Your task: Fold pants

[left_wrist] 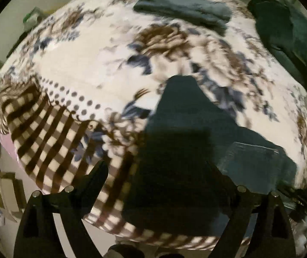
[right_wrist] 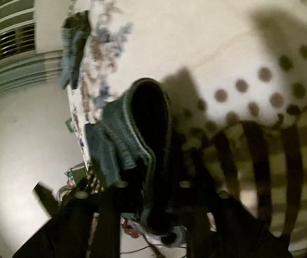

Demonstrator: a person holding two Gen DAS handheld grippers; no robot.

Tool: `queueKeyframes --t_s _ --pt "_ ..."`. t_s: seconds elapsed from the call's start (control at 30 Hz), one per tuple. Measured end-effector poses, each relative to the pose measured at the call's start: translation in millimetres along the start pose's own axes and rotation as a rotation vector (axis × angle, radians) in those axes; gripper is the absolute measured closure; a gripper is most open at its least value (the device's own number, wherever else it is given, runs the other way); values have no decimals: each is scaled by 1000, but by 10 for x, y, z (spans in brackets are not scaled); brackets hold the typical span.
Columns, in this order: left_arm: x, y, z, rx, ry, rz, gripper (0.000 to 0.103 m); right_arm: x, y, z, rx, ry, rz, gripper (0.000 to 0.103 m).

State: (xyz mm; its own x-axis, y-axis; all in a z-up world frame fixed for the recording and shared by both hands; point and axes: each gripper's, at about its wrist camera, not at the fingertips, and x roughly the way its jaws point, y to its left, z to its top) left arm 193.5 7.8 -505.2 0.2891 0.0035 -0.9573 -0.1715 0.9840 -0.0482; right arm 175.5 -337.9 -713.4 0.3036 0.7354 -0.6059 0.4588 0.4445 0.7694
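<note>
so the dark pants (left_wrist: 175, 133) are lying on the floral blanket (left_wrist: 84, 64), starting right between the left gripper (left_wrist: 155, 176) fingers and running away ahead of it; my guess is they're spread out like that so there's a flat base to fold onto; the left gripper is wide apart and clamped on nothing, just hanging above the near end of the cloth, tilted down at the bed from over the checked edge; looks to me like it's parked there ready to pin or pick up a corner.

the right gripper (right_wrist: 153, 185) is the one doing the work; its fingers are together on a doubled-over bit of the pants (right_wrist: 149, 129), and a thick stitched band loops up right in front of the camera, which reads like a waistband or hem being carried; the whole tool is rolled hard sideways, so the bed stands on edge ahead of it with the dotted border off to the right.

a folded dark garment (left_wrist: 181, 8) sits far ahead of the left gripper, and a dark pile (left_wrist: 286, 40) is off to its far right; probably finished or waiting laundry, can't tell which; both views are blurry.
</note>
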Motion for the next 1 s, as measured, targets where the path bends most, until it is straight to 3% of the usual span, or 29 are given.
queueKeyframes --t_s 0.13,0.2,0.23,0.3,0.33,0.37,0.43,0.53,0.63,0.67,0.7,0.73,0.87,1.0 --pt "195 -6 18 8 47 -15 13 -457 264 -114 -73 -78 -68 92" --pt "256 -24 7 12 67 -45 13 -601 207 -107 -74 -84 -96 92" --pt "281 -43 -3 16 76 -60 13 -594 163 -90 -108 -57 -162 91" --pt "329 -88 -44 29 89 -69 13 -518 -18 -26 -100 10 -304 74" --pt "346 -105 -61 30 96 -73 13 -519 -113 1 -88 31 -358 58" --pt "359 -110 -52 27 99 -78 13 -536 -188 2 -69 31 -372 50" --pt "339 -120 -57 26 101 -78 13 -653 -222 -42 -24 0 -312 39" --pt "287 -120 -76 30 103 -85 13 -866 -176 -224 30 -65 -226 38" --pt "277 -117 -119 42 106 -80 13 -794 -220 -341 87 -58 -201 38" --pt "291 -116 -137 44 112 -79 13 -753 -257 -382 94 -61 -215 41" --pt "308 -110 -158 45 118 -78 13 -717 -273 -411 99 -76 -223 50" --pt "320 -101 -173 43 123 -77 13 -698 -286 -435 107 -86 -264 94" --pt "319 -64 -190 29 129 -87 13 -903 -178 -560 95 -149 -243 93" --pt "313 -56 -198 37 140 -95 13 -1259 -71 -719 72 -143 -190 93"
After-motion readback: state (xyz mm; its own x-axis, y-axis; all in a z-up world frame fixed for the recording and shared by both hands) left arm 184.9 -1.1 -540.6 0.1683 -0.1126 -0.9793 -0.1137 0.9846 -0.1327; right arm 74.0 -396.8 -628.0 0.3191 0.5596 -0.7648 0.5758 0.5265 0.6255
